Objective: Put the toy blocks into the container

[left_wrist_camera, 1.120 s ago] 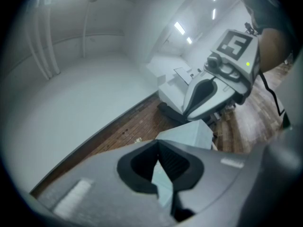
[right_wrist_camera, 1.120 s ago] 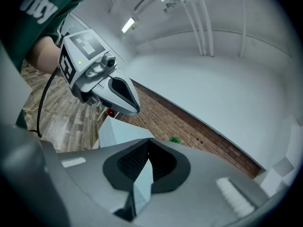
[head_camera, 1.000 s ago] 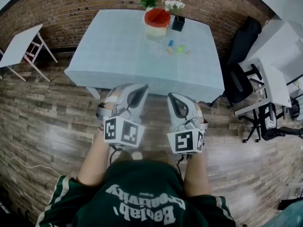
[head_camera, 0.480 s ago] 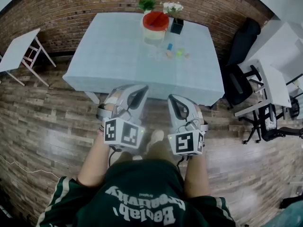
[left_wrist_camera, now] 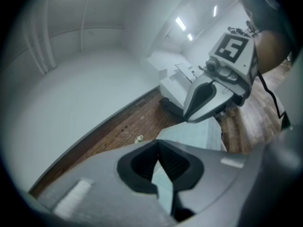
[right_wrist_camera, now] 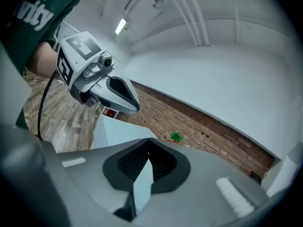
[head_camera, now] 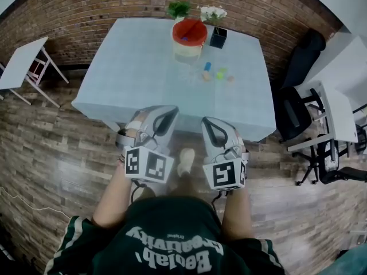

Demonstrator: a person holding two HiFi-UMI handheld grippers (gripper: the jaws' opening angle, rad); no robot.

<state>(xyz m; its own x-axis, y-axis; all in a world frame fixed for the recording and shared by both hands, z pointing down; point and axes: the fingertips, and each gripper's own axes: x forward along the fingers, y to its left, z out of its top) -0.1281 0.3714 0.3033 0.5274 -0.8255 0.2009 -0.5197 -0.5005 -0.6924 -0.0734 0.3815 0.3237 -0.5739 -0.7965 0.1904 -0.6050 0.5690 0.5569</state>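
Several small toy blocks lie on the light blue table (head_camera: pixel 143 67): a blue and orange one (head_camera: pixel 206 70), a green one (head_camera: pixel 221 72) and a small orange one (head_camera: pixel 230 78). Just behind them stands a clear container with a red top (head_camera: pixel 190 34). Both grippers hang over the wooden floor, short of the table's near edge. My left gripper (head_camera: pixel 162 113) (left_wrist_camera: pixel 158 144) is shut with nothing in it. My right gripper (head_camera: pixel 210 122) (right_wrist_camera: pixel 149 142) is also shut and empty. Each shows beside the other in the gripper views: right gripper (left_wrist_camera: pixel 215 82), left gripper (right_wrist_camera: pixel 97 82).
A green plant (head_camera: pixel 179 8) and white flowers in a black pot (head_camera: pixel 215 33) stand at the table's far edge, against a brick wall. A small white table (head_camera: pixel 23 56) is at the left; a black office chair (head_camera: pixel 293 105) and white desks are at the right.
The table has drawn nearer and lower in the head view as the person steps toward it. A foot now shows between the grippers. Both grippers stay shut.
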